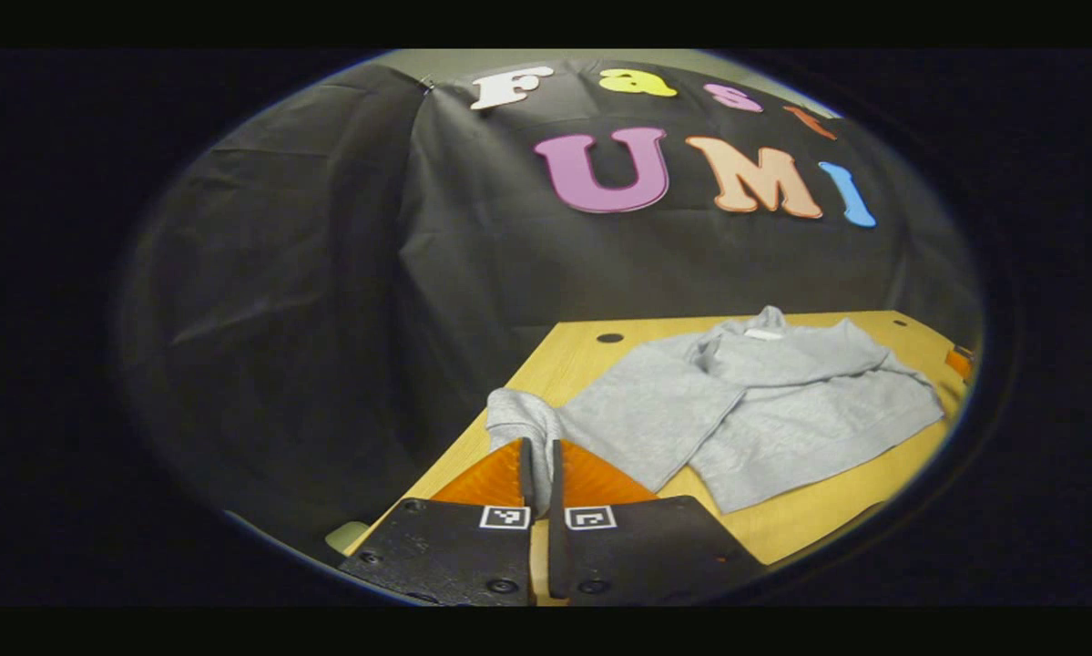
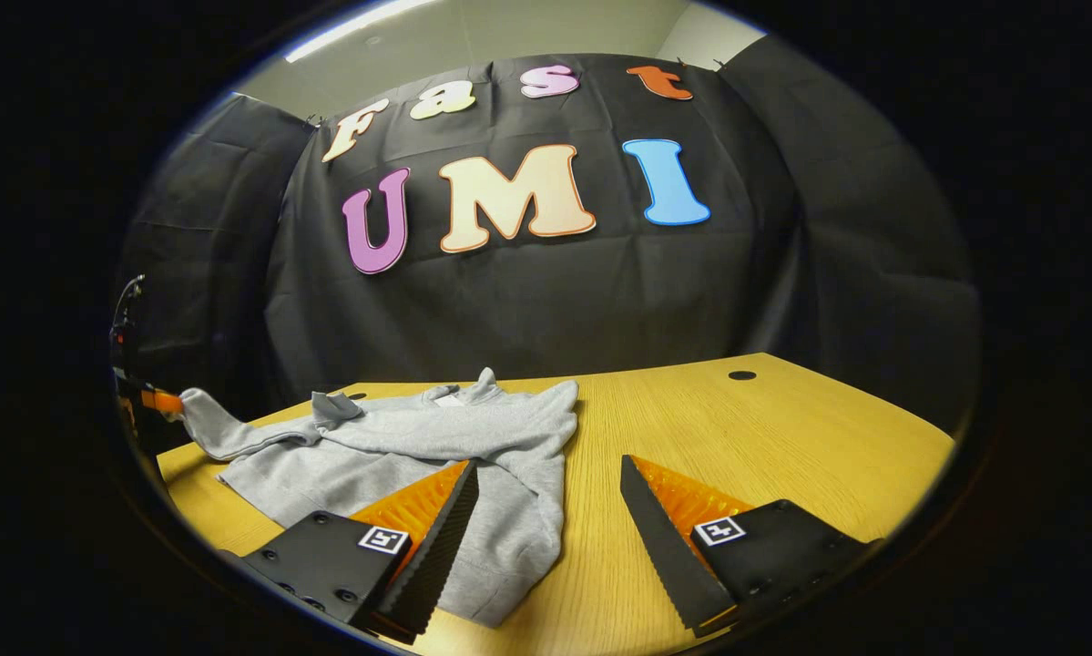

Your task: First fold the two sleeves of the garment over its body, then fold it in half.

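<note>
A grey sweatshirt [image 1: 782, 410] lies on the wooden table [image 1: 837, 510], collar toward the wall. My left gripper [image 1: 538, 444] is shut on the cuff of one sleeve [image 1: 514, 415] near the table's left edge. In the right gripper view that sleeve [image 2: 218, 428] stretches out left from the sweatshirt [image 2: 473, 437], raised off the table to the left gripper [image 2: 158, 401]. The other sleeve lies folded across the body, its cuff [image 2: 331, 405] near the collar. My right gripper [image 2: 548, 469] is open; one finger hangs over the garment's side, the other over bare wood.
The black cloth wall stands close behind the table. A round cable hole [image 2: 741, 374] sits near the back edge on the right, another [image 1: 609, 338] near the back left. Bare wood [image 2: 782, 456] stretches to the right of the garment.
</note>
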`<state>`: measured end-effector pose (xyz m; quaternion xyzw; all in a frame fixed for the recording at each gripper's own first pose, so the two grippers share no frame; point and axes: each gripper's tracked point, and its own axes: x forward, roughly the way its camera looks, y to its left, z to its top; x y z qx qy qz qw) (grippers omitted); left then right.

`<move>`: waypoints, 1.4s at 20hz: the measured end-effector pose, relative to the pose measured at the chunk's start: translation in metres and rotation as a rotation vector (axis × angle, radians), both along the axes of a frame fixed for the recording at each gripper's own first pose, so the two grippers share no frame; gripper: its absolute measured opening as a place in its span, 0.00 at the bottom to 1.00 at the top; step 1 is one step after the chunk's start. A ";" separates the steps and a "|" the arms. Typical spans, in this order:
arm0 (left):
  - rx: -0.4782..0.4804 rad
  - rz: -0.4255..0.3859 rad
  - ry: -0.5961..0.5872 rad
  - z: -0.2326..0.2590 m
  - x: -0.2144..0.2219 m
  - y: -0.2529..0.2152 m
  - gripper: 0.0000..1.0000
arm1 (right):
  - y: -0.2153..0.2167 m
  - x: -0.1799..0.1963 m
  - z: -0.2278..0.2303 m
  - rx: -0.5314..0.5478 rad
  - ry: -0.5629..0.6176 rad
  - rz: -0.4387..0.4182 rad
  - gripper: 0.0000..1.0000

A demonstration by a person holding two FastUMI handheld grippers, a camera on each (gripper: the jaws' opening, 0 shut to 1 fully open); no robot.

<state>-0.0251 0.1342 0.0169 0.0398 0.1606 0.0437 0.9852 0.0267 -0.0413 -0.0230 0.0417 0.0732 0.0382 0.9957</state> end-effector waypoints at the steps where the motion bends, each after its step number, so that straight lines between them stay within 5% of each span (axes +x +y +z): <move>1: -0.007 -0.023 -0.014 0.008 0.009 -0.010 0.00 | 0.000 0.000 0.000 0.001 -0.003 0.000 0.98; 18: -0.181 -0.454 -0.106 0.052 0.146 -0.255 0.00 | -0.001 -0.005 0.007 0.020 -0.036 0.000 0.98; 28: -0.171 -0.742 -0.008 0.021 0.190 -0.461 0.00 | -0.008 -0.003 0.006 0.034 -0.027 -0.025 0.97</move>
